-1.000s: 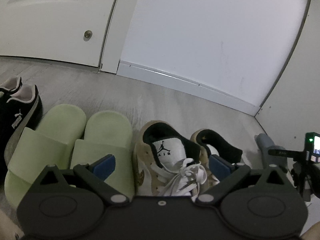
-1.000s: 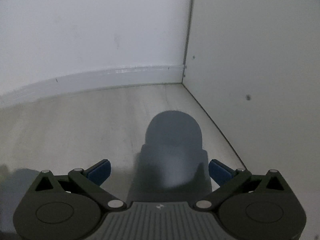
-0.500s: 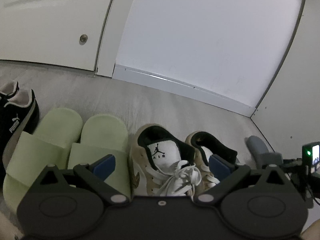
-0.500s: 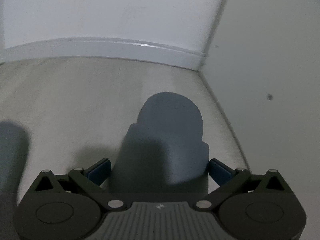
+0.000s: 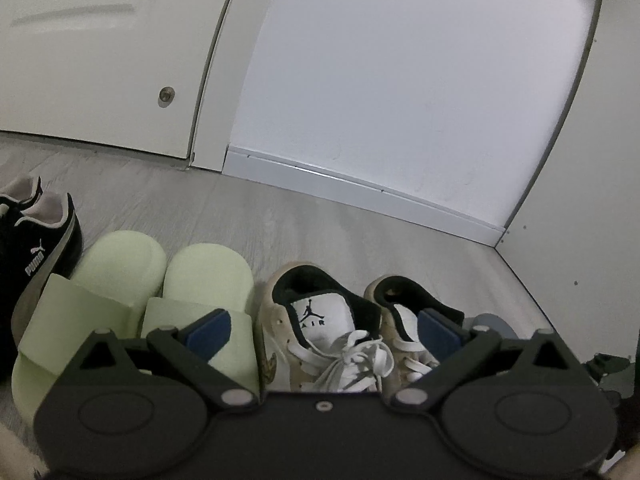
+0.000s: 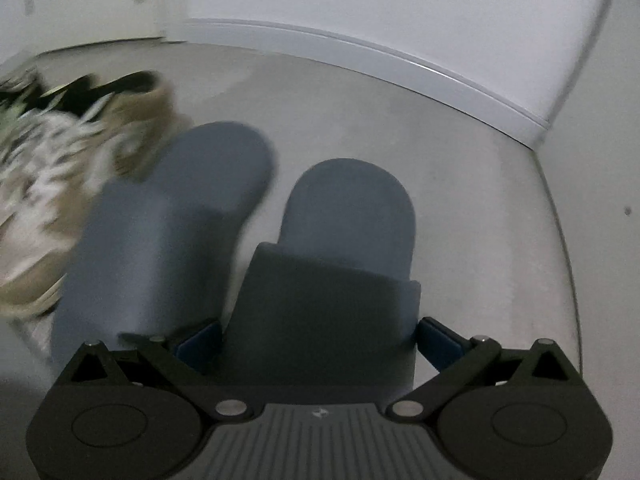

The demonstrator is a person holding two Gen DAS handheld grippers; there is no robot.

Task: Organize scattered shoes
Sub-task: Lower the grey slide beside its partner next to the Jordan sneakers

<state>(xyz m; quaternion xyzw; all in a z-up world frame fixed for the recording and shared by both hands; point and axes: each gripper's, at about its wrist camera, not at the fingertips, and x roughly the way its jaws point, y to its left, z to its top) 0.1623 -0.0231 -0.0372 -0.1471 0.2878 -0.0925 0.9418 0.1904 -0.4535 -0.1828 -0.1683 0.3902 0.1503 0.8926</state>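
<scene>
Shoes stand in a row on the grey floor (image 5: 304,220), heels toward the white baseboard (image 5: 360,188), which serves as the reference landmark. Long axes run roughly perpendicular to the baseboard.

Grey-blue slide (image 6: 340,240): smooth, matte, broad strap, rounded heel end. It sits between the fingers of the right gripper (image 6: 318,338), whose blue pads (image 6: 436,336) flank the strap on both sides; whether they press it cannot be determined. A second grey-blue slide (image 6: 168,216) lies just beside it, blurred, its heel end angled slightly away from it.

Tan-and-white sneakers (image 5: 320,320): black collar lining, white laces, a printed tongue logo. They stand side by side, farther along the baseboard from the corner.

Pale green slides (image 5: 160,292): paired, parallel, next along the baseboard.

Black sneaker (image 5: 44,248): white logo, at the row's far end.

Left gripper (image 5: 322,326) hovers above the sneakers, fingers spread wide, gripping nothing.
</scene>
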